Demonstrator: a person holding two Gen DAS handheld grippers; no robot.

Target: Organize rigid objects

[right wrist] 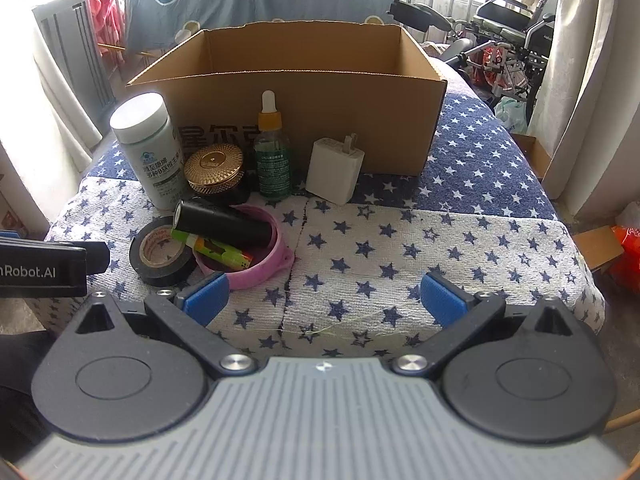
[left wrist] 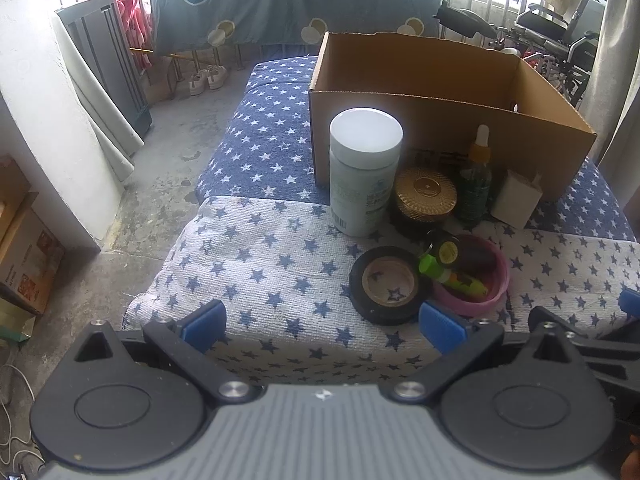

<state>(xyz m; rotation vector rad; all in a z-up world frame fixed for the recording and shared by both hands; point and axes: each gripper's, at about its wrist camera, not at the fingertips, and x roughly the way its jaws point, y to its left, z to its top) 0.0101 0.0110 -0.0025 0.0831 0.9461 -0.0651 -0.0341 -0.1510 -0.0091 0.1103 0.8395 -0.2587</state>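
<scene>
Covered with a star-printed cloth (right wrist: 400,248), white with blue stars at the near part and blue with white stars farther back: a soft, padded surface. Behind it a grey concrete floor (left wrist: 168,152), a blue hanging cloth with circles (left wrist: 280,0), bright barred windows, and a folded wheelchair (right wrist: 512,40) at the right of the room.

On the far part of the surface, an open brown cardboard box (right wrist: 304,80), upright, its inside mostly hidden by the near wall. Just in front of the box, in a row: a white plastic bottle with white lid (right wrist: 148,148), a round jar with gold ribbed lid (right wrist: 214,168), a green glass dropper bottle with orange collar (right wrist: 273,152), and a white wall charger with two prongs (right wrist: 335,170). Nearer, a roll of black tape (right wrist: 160,252) lying flat, touching a pink round bowl (right wrist: 268,264). Across the bowl, a black cylinder (right wrist: 224,224) and a green-and-yellow tube (right wrist: 218,252); small print on both too fine to read.

Left hand-held gripper (left wrist: 322,322) wide apart and empty, hovering low over the near edge, right pad just beside the tape roll. Right hand-held gripper (right wrist: 324,296) also spread wide, holding nothing, above bare cloth right of the bowl.

Box lettering partly covered by the bottles.
</scene>
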